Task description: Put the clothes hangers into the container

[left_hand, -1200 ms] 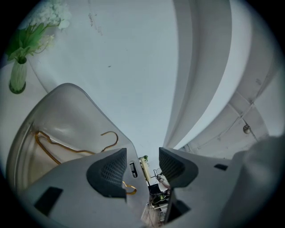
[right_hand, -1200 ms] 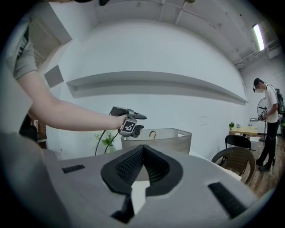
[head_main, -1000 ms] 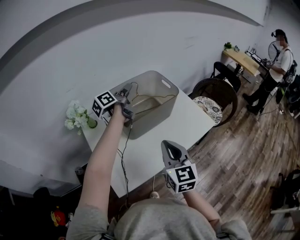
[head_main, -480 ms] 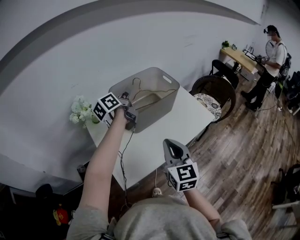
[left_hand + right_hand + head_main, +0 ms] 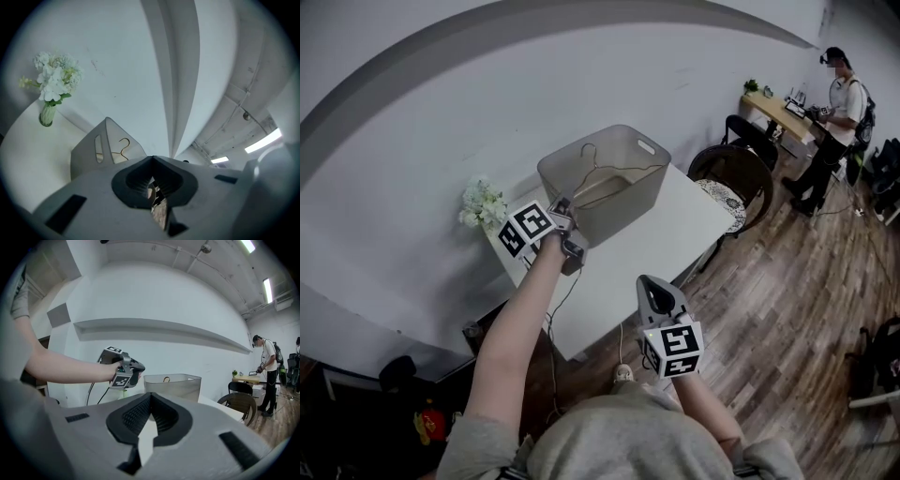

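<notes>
We saw a grey, translucent plastic container [image 5: 630, 192] with rounded corners and slot handles standing at the far end of the smooth white table [image 5: 675, 244]. Inside it lay a thin, gold-coloured wire hanger [image 5: 596, 167]. Its curled hook rose above the rim on the side toward the wall, and its long axis ran along the container's length, the shoulders sloping down toward the floor of the tub.

The left gripper [image 5: 562, 208] hung above the table just in front of the container's near left corner, clear of the hanger, which sat beyond it and to its right. We found its ribbed black pads pressed together with nothing between them. The right gripper [image 5: 654, 286] was lower, near the table's front edge and well apart from the container, its jaws likewise closed and empty.

A small bunch of white flowers [image 5: 482, 202] in a green vase stood to the left of the container.
</notes>
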Demonstrator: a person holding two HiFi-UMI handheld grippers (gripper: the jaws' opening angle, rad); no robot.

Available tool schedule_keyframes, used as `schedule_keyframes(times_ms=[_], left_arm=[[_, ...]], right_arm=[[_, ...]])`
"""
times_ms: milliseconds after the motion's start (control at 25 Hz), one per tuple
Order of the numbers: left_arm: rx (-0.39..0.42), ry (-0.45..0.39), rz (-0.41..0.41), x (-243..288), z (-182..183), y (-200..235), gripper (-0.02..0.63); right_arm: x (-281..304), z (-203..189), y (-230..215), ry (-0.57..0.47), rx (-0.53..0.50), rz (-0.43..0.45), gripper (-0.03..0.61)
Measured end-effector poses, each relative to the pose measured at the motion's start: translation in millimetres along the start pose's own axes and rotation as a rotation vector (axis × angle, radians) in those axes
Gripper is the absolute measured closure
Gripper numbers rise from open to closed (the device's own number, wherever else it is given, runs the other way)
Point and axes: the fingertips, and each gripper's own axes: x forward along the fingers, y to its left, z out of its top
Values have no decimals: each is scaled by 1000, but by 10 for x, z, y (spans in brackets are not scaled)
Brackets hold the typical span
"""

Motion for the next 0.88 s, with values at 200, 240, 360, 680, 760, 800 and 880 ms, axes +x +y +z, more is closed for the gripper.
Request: schedule_keyframes(times_ms=[200, 240, 360, 680, 760, 800, 880], left_arm=[[61, 36, -20, -531, -283, 76, 606], [68, 45, -23, -643, -354, 99, 607], [106, 66, -20, -976, -547, 173, 607], [135, 115, 10, -1890, -1016, 347, 607], [126, 119, 25, -2118, -1091, 407, 607], [124, 122, 33, -2231, -1125, 430, 607], [130, 128, 49, -2451, -1189, 466, 607]], right_arm=[[-224, -88, 279, 10, -3, -23, 580], [-272, -115, 335, 15, -4, -27, 580], [-396, -165, 518, 21, -3, -32, 580], [-743, -328, 1013, 51, -6, -16, 580], [-811, -361, 1129, 54, -6, -9, 580], [-845, -379, 1182, 55, -5, -6, 580], [-908, -417, 1280, 58, -2, -2, 580]])
